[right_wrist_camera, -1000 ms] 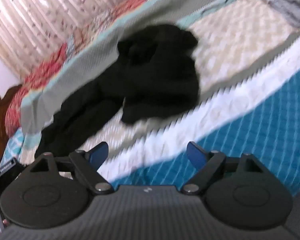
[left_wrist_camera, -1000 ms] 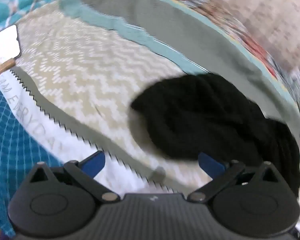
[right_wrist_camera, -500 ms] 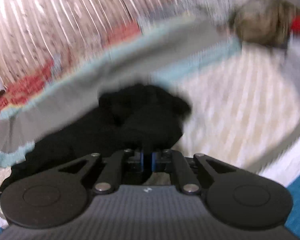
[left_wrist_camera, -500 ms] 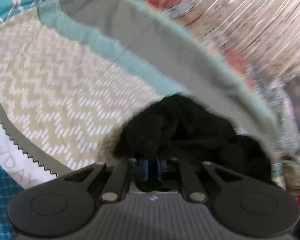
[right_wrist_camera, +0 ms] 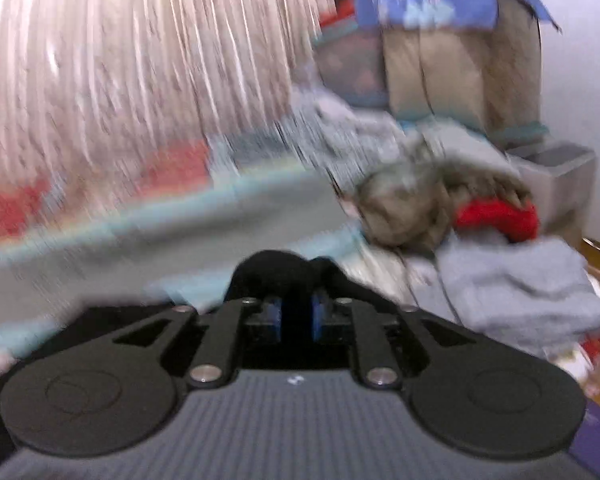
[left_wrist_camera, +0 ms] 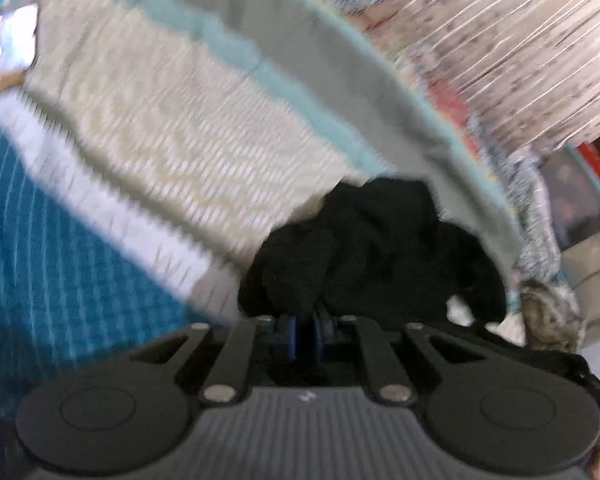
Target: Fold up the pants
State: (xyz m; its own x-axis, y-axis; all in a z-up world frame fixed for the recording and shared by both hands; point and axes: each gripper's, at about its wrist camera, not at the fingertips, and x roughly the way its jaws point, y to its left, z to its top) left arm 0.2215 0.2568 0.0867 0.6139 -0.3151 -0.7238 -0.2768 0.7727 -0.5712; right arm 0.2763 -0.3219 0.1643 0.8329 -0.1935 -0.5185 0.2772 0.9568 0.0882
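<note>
Crumpled black pants (left_wrist_camera: 372,248), left tongs (left_wrist_camera: 305,334) pinching fabric, right tongs (right_wrist_camera: 296,316) opening around fabric.

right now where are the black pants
Bunched on the bed's grey band, low centre of both views: the black pants are pinched in the left tongs and sit between the right tongs.

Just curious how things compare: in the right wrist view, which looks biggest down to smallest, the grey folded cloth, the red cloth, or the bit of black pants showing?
1. Grey folded cloth
2. Black pants, though nearness to the camera inflates them
3. Red cloth
</note>
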